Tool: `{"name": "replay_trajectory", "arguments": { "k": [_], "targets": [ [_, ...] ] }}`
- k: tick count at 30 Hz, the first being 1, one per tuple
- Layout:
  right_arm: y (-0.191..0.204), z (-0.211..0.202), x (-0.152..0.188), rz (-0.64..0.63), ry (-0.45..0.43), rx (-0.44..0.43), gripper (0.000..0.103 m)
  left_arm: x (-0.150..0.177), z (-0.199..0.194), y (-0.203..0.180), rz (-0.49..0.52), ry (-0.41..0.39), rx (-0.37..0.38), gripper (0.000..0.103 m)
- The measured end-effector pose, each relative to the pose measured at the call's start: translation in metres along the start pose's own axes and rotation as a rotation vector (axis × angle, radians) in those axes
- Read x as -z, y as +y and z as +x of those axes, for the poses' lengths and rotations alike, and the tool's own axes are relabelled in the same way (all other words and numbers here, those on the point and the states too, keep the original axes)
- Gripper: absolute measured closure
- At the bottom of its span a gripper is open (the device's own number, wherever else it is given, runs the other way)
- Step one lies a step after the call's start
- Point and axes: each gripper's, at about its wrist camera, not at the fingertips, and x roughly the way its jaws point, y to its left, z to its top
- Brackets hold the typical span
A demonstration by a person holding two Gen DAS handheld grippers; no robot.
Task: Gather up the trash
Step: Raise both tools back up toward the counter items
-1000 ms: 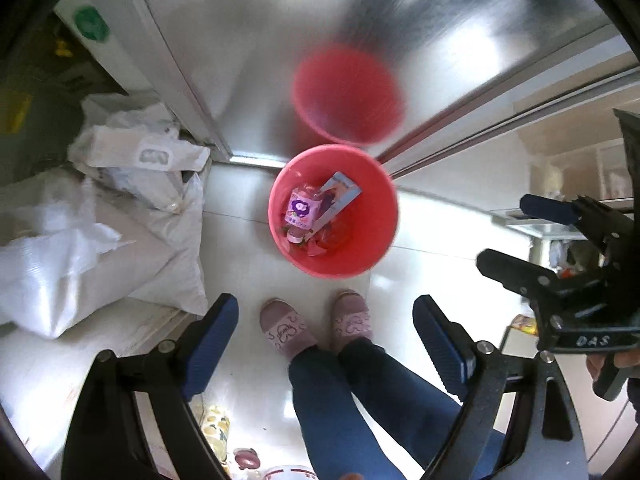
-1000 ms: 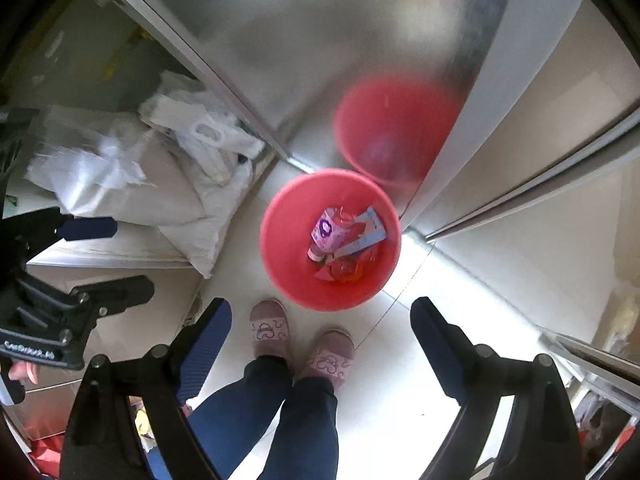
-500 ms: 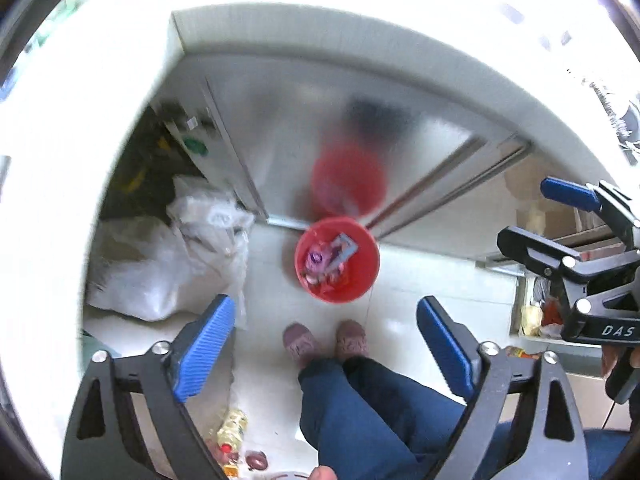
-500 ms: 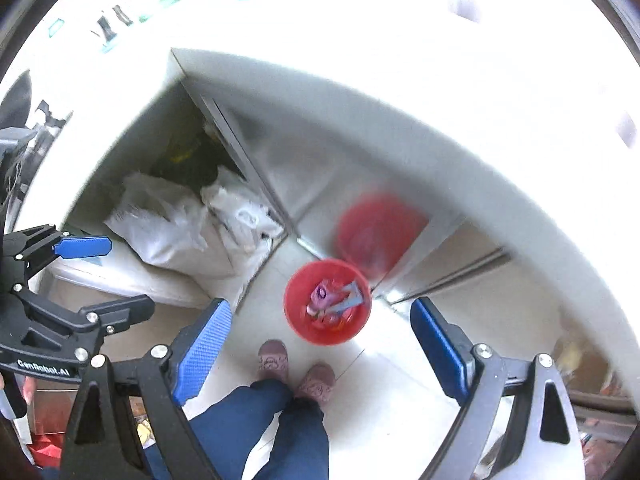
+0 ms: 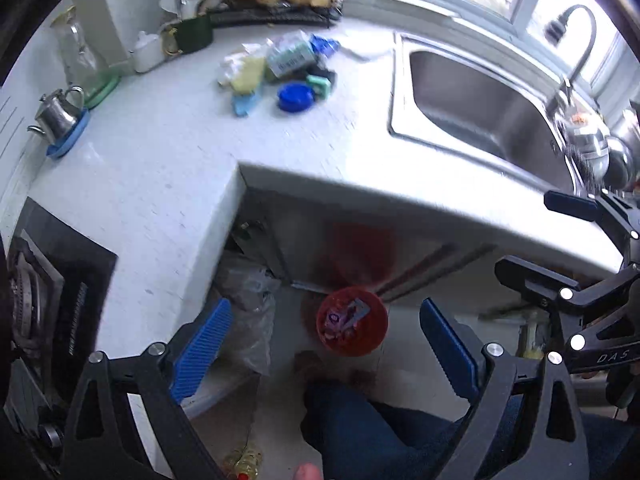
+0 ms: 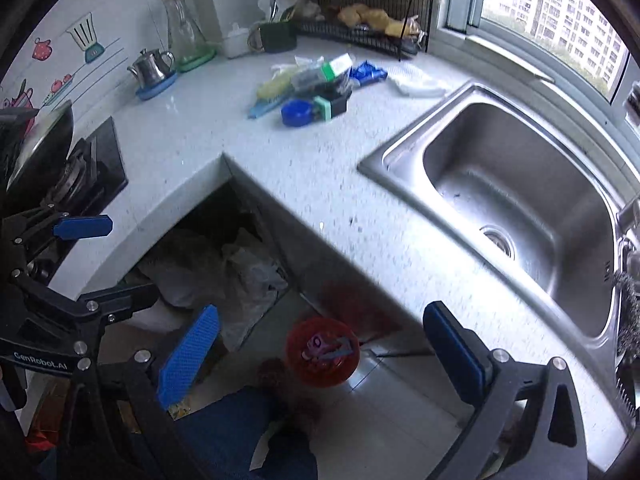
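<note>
Trash [image 5: 280, 66] lay in a loose pile on the white tabletop [image 5: 168, 168], toward its back edge and to the left of the steel sink [image 5: 480, 108]: a yellow piece, a crumpled clear wrapper with a green and white box, a blue round lid [image 5: 295, 97], a small green and black block and a blue wrapper, all touching or just beside one another. More trash, with a pink packet on top, sat in the red bin [image 5: 352, 326] on the floor below the tabletop's edge, just in front of your feet.

Your left gripper [image 5: 320, 354] was released, its blue pads far apart with nothing between them; its jaws had just been opening. Your right gripper [image 6: 316, 360] was also spread wide and empty, and its jaws had just opened further. Both hung above the floor and pointed down toward the bin, touching nothing.

Around the pile you had a steel teapot [image 6: 152, 66] on a blue saucer, a glass carafe [image 6: 182, 28] on a green mat, a dark green cup and a black wire rack [image 6: 368, 32] with food on it. A stove [image 6: 80, 168] was at the left, and white plastic bags [image 6: 224, 276] lay under the tabletop beside the bin. Your legs in blue trousers [image 5: 372, 432] were at the bottom of both views.
</note>
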Motion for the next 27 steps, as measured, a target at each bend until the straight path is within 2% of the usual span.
{"name": "replay_trajectory", "arguments": {
  "k": [7, 13, 17, 23, 27],
  "targets": [
    [-0.012, 0.002, -0.031, 0.028, -0.048, -0.012, 0.001, -0.042, -0.006, 0.030, -0.046, -0.047, -0.036, 0.009],
    [-0.018, 0.016, -0.067, 0.072, -0.053, 0.031, 0.001, -0.089, 0.023, 0.067, -0.078, 0.001, -0.034, 0.009],
    [-0.027, 0.029, -0.099, 0.097, -0.089, 0.039, 0.001, -0.130, 0.038, 0.087, -0.042, 0.015, -0.051, 0.009],
    [-0.026, 0.060, -0.142, 0.091, -0.050, 0.098, 0.001, -0.189, 0.062, 0.110, 0.005, 0.020, -0.048, 0.009],
    [-0.025, 0.083, -0.162, 0.111, 0.034, 0.073, 0.001, -0.214, 0.087, 0.124, 0.016, 0.059, -0.018, 0.009]
  ]
}}
